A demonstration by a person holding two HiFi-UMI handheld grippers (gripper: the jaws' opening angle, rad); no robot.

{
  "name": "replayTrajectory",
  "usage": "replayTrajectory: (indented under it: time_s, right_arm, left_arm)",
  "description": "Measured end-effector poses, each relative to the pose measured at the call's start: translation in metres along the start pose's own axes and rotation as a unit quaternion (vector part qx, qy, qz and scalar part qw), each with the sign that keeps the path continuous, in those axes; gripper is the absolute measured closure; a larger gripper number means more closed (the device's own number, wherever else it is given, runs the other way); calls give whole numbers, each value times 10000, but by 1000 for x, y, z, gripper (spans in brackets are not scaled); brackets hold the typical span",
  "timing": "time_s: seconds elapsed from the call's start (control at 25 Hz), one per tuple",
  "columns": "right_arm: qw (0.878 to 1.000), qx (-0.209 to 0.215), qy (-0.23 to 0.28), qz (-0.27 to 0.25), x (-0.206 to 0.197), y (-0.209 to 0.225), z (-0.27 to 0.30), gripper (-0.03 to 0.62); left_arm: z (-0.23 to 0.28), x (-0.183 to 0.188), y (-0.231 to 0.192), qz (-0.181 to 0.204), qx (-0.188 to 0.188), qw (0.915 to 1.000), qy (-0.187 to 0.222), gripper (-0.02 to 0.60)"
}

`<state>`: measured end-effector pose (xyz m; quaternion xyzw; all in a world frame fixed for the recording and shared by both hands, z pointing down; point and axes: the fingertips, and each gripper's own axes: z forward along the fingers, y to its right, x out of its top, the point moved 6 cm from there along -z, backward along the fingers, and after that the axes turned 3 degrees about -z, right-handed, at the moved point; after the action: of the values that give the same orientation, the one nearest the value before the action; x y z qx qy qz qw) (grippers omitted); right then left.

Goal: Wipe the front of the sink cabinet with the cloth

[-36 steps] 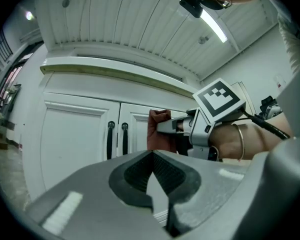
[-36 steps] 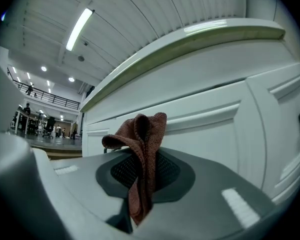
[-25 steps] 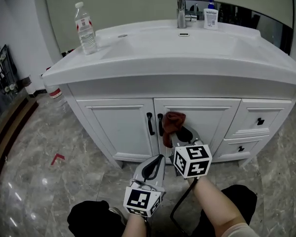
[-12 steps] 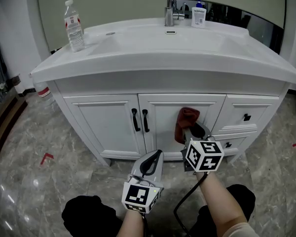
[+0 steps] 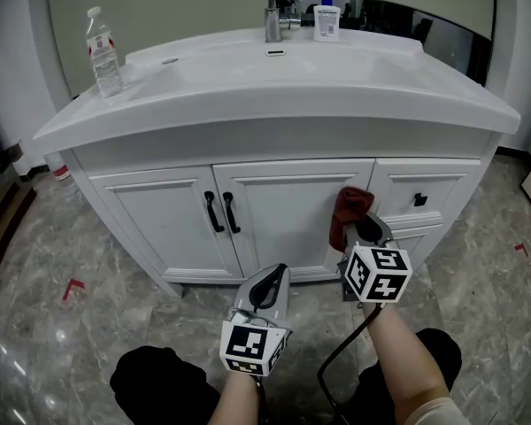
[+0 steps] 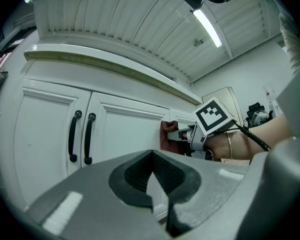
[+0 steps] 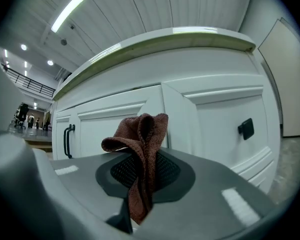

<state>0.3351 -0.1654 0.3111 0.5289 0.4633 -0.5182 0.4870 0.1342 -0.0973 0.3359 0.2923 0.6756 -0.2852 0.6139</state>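
A white sink cabinet (image 5: 274, 211) has two doors with black handles (image 5: 219, 212) and drawers at the right. A brown cloth (image 5: 347, 211) is pressed against the right door's right edge, beside the upper drawer (image 5: 420, 200). My right gripper (image 5: 361, 230) is shut on the brown cloth (image 7: 141, 154), which sticks up between its jaws. My left gripper (image 5: 267, 292) hangs lower, in front of the cabinet base, shut and holding nothing. In the left gripper view the cloth (image 6: 167, 134) and the right gripper (image 6: 187, 134) show against the cabinet front (image 6: 125, 134).
On the white sink top (image 5: 274, 78) stand a water bottle (image 5: 103, 53) at the left, a tap (image 5: 272, 11) and a soap bottle (image 5: 327, 20) at the back. The floor (image 5: 80, 317) is grey marble tile with red tape marks (image 5: 73, 288). My knees show below.
The right gripper has carried the cloth rightwards across the cabinet front, from beside the door handles to the right door's edge. The left gripper has stayed low.
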Motion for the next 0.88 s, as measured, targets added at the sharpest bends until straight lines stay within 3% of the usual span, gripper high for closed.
replayTrajectory:
  time_s: [0.16, 0.28, 0.6, 0.88]
  right_arm:
    - [9996, -218, -145, 87, -5, 16, -8, 513]
    - [9998, -137, -133, 43, -7, 10, -12, 514]
    - [9971, 739, -168, 35, -25, -67, 9, 514]
    - [9894, 1391, -407, -42, -60, -148, 41, 513]
  left_arm:
    - [9, -4, 11, -38, -70, 10000, -3, 581]
    - [12, -11, 13, 43, -92, 9999, -84, 581]
    - [-10, -16, -34, -49, 609, 9981, -9, 581]
    - [-38, -22, -76, 37, 956, 9953, -149, 581]
